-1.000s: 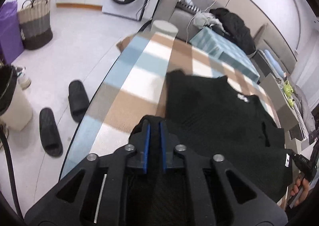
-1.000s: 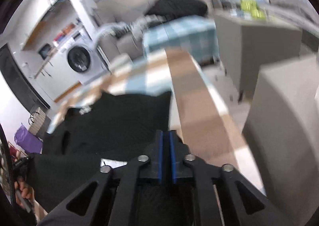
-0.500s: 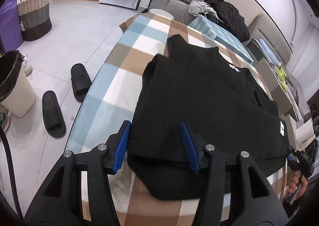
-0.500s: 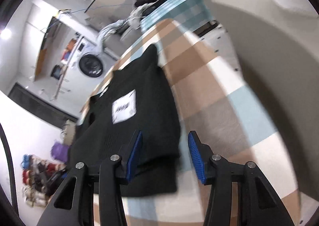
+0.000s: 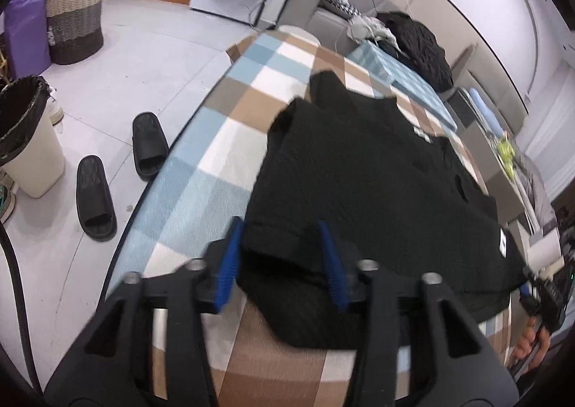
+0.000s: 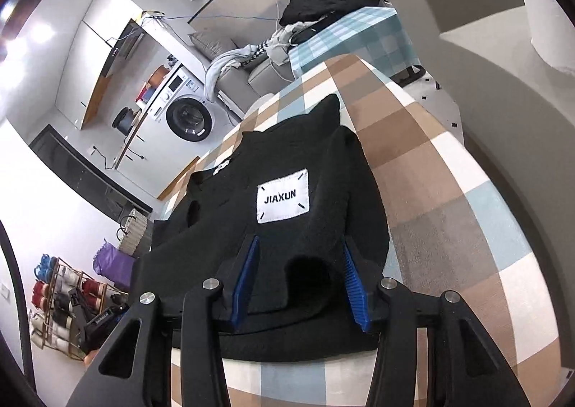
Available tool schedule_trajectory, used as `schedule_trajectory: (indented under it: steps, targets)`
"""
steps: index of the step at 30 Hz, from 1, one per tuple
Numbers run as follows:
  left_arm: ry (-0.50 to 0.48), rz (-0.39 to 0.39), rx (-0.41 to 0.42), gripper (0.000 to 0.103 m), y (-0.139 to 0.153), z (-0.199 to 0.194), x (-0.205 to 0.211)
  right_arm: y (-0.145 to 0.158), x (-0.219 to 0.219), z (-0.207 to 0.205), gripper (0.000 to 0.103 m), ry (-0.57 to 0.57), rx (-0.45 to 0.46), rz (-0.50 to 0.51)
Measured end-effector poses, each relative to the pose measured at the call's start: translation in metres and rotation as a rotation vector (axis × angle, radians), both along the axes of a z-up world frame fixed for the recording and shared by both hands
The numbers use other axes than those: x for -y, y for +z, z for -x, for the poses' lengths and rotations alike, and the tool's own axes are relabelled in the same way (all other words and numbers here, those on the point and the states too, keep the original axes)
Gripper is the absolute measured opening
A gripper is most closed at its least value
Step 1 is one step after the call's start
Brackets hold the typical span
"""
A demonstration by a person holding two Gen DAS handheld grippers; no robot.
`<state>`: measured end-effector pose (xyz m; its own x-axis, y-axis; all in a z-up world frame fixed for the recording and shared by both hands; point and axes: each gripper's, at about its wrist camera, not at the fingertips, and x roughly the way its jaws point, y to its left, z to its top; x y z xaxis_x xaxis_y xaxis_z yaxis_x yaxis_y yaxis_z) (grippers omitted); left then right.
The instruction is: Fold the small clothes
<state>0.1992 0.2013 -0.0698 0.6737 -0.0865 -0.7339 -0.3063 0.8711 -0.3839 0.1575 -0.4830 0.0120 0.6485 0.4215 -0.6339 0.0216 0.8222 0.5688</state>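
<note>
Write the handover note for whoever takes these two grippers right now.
Left gripper: open, holding nothing, at the garment's near edge.
Right gripper: open, holding nothing, also at the near edge.
Black garment: on the checked tablecloth, bottom part folded up over the body, white label facing up.
Done: first fold laid down and released.
Left: probably further folds to make it compact.

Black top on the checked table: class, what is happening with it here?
A person is folding a black top on a checked tablecloth with two handheld grippers. The top lies flat with one layer already doubled over, its white JIAXUN label facing up. The left gripper and the right gripper are both open, each over a near edge of the fabric, gripping nothing.
</note>
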Motion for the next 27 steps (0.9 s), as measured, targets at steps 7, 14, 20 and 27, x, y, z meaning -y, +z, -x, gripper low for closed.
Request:
schedule_trajectory:
  steps: [7,14,20,27]
  targets:
    - [0.025,0.003,0.083,0.006,0.018,-0.002,0.001,-0.007,0.005,-0.009,0.008,-0.093,-0.038,0.018]
    - [0.018,0.005,0.167,0.006,0.058,-0.030,-0.004,0.031,0.010,-0.035,0.007,-0.075,0.050,-0.062]
    - [0.035,-0.062,0.197,0.006,0.086,-0.116,-0.009,0.056,0.004,-0.121,0.007,-0.142,0.066,-0.101]
    - [0.196,-0.074,0.224,0.070,0.099,-0.178,-0.034,0.048,0.024,-0.220,0.048,-0.341,0.007,-0.139]
